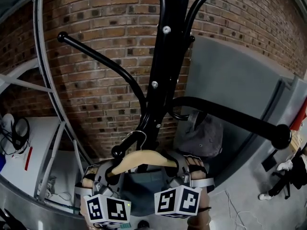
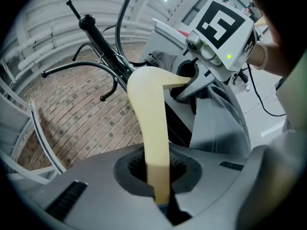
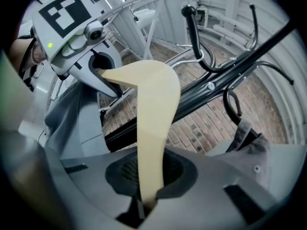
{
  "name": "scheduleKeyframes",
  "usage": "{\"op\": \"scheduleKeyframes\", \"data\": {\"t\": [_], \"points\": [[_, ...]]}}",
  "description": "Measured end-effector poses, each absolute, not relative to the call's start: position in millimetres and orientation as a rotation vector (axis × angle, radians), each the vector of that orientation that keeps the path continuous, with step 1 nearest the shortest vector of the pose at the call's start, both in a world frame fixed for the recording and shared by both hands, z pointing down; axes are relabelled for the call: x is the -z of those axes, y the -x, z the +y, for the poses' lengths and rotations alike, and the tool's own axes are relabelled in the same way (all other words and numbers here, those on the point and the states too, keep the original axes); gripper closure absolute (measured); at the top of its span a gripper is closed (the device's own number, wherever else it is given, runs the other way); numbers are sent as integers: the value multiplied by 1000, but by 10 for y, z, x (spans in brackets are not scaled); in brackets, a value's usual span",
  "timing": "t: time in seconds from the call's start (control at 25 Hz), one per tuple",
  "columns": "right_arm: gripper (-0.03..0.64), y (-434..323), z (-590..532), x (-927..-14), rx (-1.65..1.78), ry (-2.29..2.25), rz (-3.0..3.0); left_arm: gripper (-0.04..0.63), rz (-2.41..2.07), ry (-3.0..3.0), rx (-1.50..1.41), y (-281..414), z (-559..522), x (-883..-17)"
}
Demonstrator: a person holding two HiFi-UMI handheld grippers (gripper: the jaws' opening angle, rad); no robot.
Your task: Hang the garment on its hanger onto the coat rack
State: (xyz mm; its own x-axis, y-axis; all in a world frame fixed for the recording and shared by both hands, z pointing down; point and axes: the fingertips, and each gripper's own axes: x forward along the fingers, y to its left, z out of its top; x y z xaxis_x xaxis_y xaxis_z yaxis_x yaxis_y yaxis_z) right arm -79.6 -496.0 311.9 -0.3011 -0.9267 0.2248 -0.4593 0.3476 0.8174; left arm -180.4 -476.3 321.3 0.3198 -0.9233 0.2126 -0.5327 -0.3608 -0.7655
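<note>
Close against a black coat rack [image 1: 165, 56], a person holds a pale wooden hanger [image 1: 144, 158] by both ends. The left hand-held gripper [image 1: 111, 172] is clenched on the hanger's left arm and the right hand-held gripper [image 1: 181, 169] on its right arm. Each gripper's own view shows the wood pinched tight between the pads, the jaws all but together.

The hanger lies roughly level between the two grippers, just in front of the rack's pole and low on it. A blue-grey garment [image 1: 149, 182] hangs from the hanger and falls between the grippers.

The hanger's wire hook [image 1: 138, 137] rises above the middle of the wood. It curls beside a short, ball-tipped peg [image 1: 120, 150] that slopes down from the pole. Whether the hook bears on the peg cannot be told from here. A longer arm [image 1: 96, 56] of the rack sweeps out higher up on the left.

A dark grey cloth item [image 1: 201, 135] hangs at the rack's right side, near the right hand-held gripper. Behind the rack is a red brick wall [image 1: 96, 95], with a grey panel [image 1: 230, 80] standing to its right.
</note>
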Motion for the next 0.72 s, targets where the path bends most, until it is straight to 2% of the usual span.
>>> {"op": "scheduleKeyframes", "data": {"t": [0.28,0.52,0.72], "points": [[586,781,-4963,-3106,847,-1236,-1917,589,1288,2017,841,1785,-4785,-3200],[579,824,-4908,-3081,849,-1231,-1970,526,1303,2031,760,1782,-4736,-3119],[480,893,-4848,-3063,862,-1188,-2008,491,1319,1976,775,1786,-4701,-3083]]}}
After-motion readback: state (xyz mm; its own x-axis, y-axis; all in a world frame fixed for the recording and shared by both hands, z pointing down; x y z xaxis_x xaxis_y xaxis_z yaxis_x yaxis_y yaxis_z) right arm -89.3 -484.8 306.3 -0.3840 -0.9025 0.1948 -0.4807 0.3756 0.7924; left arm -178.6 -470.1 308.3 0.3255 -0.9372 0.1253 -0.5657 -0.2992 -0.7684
